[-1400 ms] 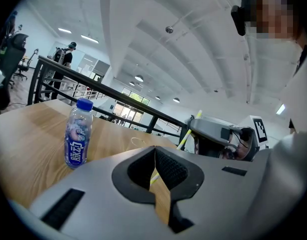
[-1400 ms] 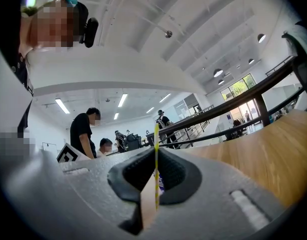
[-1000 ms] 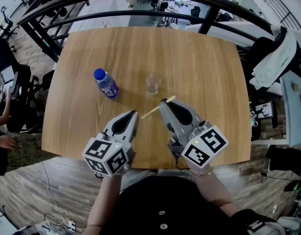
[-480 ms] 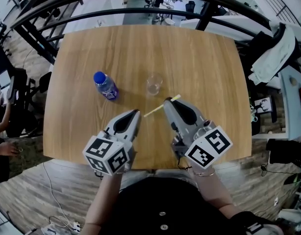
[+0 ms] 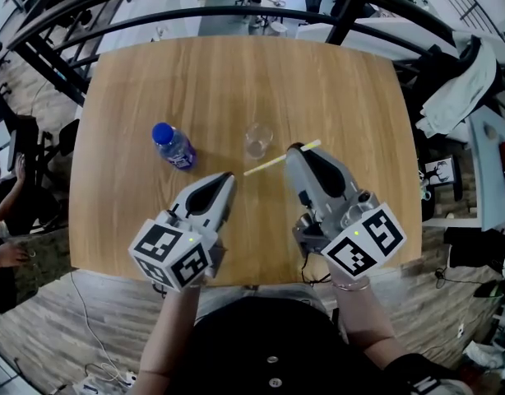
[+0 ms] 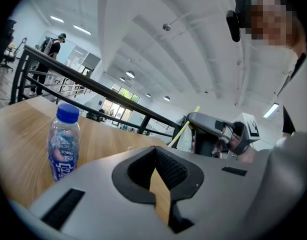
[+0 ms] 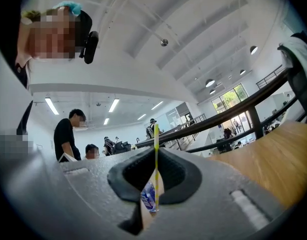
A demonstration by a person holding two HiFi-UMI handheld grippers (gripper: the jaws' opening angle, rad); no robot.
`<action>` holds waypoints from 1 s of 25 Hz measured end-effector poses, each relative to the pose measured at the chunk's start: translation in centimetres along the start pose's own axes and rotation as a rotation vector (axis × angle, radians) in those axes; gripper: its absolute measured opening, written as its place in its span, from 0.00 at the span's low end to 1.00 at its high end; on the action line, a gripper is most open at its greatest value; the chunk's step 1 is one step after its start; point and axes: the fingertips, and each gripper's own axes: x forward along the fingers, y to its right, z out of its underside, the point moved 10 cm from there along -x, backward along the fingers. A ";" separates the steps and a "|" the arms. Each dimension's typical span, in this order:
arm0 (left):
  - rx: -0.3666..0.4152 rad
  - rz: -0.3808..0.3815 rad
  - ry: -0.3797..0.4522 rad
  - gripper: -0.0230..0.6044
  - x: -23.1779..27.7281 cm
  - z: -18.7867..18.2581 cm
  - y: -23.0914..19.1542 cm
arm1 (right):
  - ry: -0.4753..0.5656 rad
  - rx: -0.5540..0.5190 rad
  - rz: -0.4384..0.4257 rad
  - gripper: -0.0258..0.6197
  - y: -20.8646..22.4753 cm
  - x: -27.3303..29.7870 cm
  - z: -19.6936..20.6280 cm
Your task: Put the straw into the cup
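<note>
A clear empty cup [image 5: 257, 141] stands upright at the table's middle. My right gripper [image 5: 298, 150] is shut on a yellow-white straw [image 5: 269, 164] just right of the cup and near to me. The straw is pinched near its right end, and its long free end slants left, passing below the cup and apart from it. In the right gripper view the straw [image 7: 156, 136] stands upright between the pads of the right gripper [image 7: 154, 160]. My left gripper [image 5: 224, 179] hovers near the straw's free end with nothing in it; the left gripper [image 6: 156, 156] shows its jaws shut.
A plastic water bottle [image 5: 172, 145] with a blue cap stands left of the cup; the same bottle [image 6: 63, 144] is upright in the left gripper view. The wooden table [image 5: 343, 89] has a black railing behind it. Chairs and people surround the table.
My right gripper has lifted the straw and carried it up and to the right in the head view. The left gripper has shifted slightly to the left.
</note>
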 end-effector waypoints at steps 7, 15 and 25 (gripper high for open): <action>-0.015 -0.011 0.045 0.06 0.9 -1.2 -1.4 | 0.070 -0.049 0.024 0.06 1.6 1.7 -2.6; 0.006 -0.014 0.045 0.06 2.5 -1.8 -3.7 | 0.069 -0.090 0.056 0.06 3.8 3.9 -2.9; -0.045 -0.001 -0.012 0.07 5.5 -0.4 -5.2 | -0.020 -0.065 0.109 0.06 6.8 5.9 0.1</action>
